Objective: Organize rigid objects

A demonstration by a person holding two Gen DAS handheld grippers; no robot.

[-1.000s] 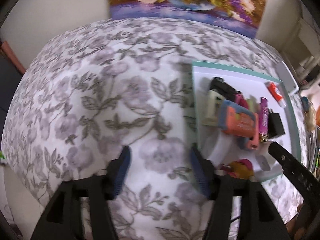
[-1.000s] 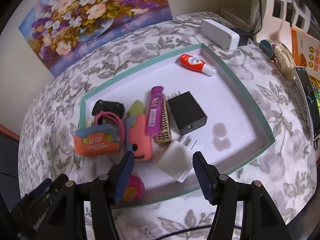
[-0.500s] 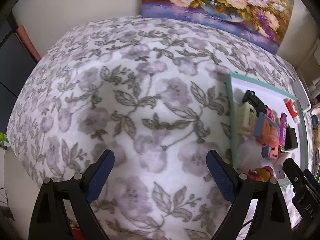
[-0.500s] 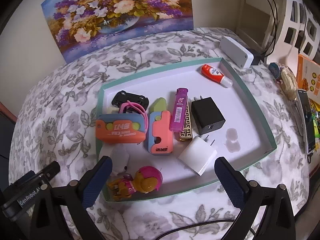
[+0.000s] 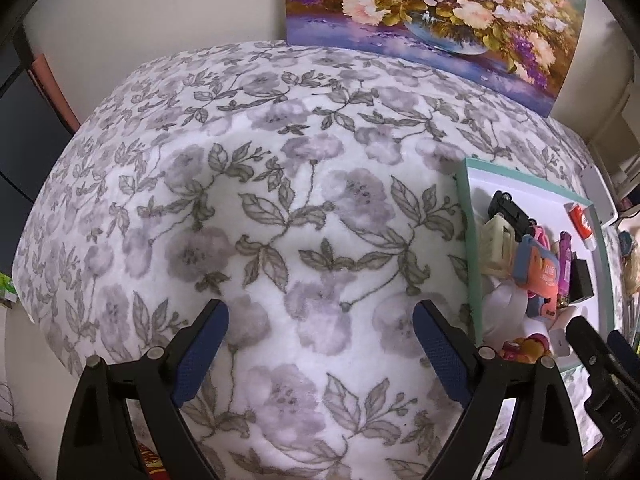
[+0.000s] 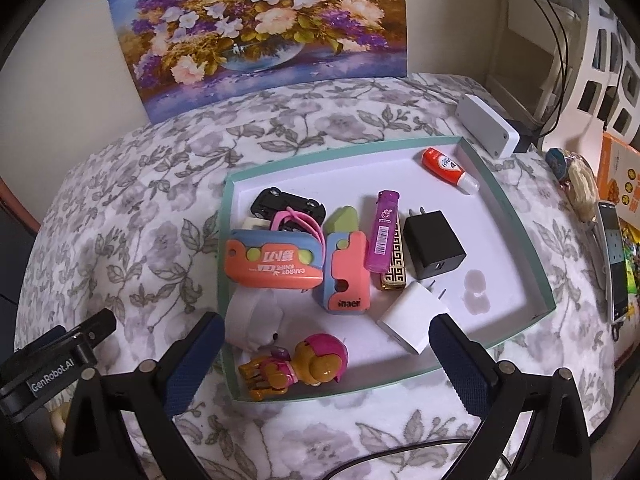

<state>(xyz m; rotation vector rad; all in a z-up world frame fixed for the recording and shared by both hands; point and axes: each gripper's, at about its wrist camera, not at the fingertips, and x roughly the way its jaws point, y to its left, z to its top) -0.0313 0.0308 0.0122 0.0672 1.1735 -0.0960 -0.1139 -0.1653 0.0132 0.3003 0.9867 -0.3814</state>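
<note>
A teal-rimmed white tray (image 6: 516, 216) lies on the floral cloth and holds several small items: a toy figure (image 6: 304, 364), a white charger (image 6: 414, 316), a black charger (image 6: 432, 244), two orange-and-blue carrot knives (image 6: 274, 260), a purple lighter (image 6: 384, 232), a black toy car (image 6: 286, 204) and a red tube (image 6: 446, 168). My right gripper (image 6: 326, 344) stands open above the tray's near edge, nothing between its fingers. My left gripper (image 5: 320, 340) is open over bare cloth, left of the tray (image 5: 466, 240).
A flower painting (image 6: 260, 28) leans on the wall behind the table. A white box (image 6: 486, 124), cables, a phone (image 6: 614, 264) and snack packets sit right of the tray. The left gripper's body (image 6: 52, 364) shows at the lower left of the right wrist view.
Both grippers opened wide and drew back from the tray. The left one shifted left over the cloth. The toy figure now lies free in the tray's near corner.
</note>
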